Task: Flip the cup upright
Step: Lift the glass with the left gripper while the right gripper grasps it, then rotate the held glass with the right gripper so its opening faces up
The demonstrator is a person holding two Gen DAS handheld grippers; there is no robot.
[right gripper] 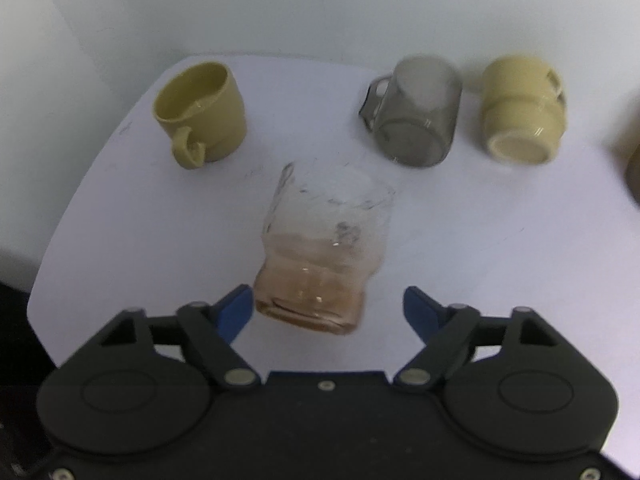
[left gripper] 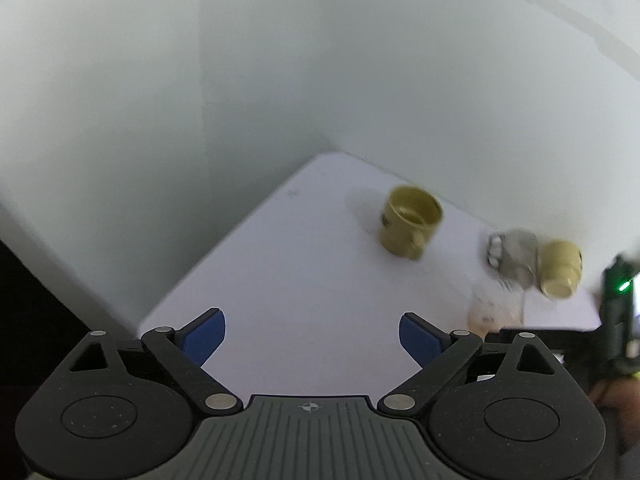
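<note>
In the right wrist view a clear glass with a pinkish base [right gripper: 320, 252] stands upside down on the white table [right gripper: 120, 216], just ahead of my open right gripper [right gripper: 328, 308]; its base sits between the blue fingertips without clear contact. Behind it stand an upright olive mug [right gripper: 200, 114], an upside-down smoky glass mug [right gripper: 416, 116] and an upside-down cream mug [right gripper: 520, 112]. My left gripper [left gripper: 312, 338] is open and empty over the table's near left part. The left wrist view shows the olive mug [left gripper: 410, 222], the smoky mug [left gripper: 514, 258] and the cream mug [left gripper: 560, 268].
White walls [left gripper: 280, 60] close the table's far corner. The table edge [left gripper: 180, 292] drops off at the left. A dark object [right gripper: 632, 168] sits at the right edge. The other gripper with a green light [left gripper: 620, 312] shows at the far right of the left wrist view.
</note>
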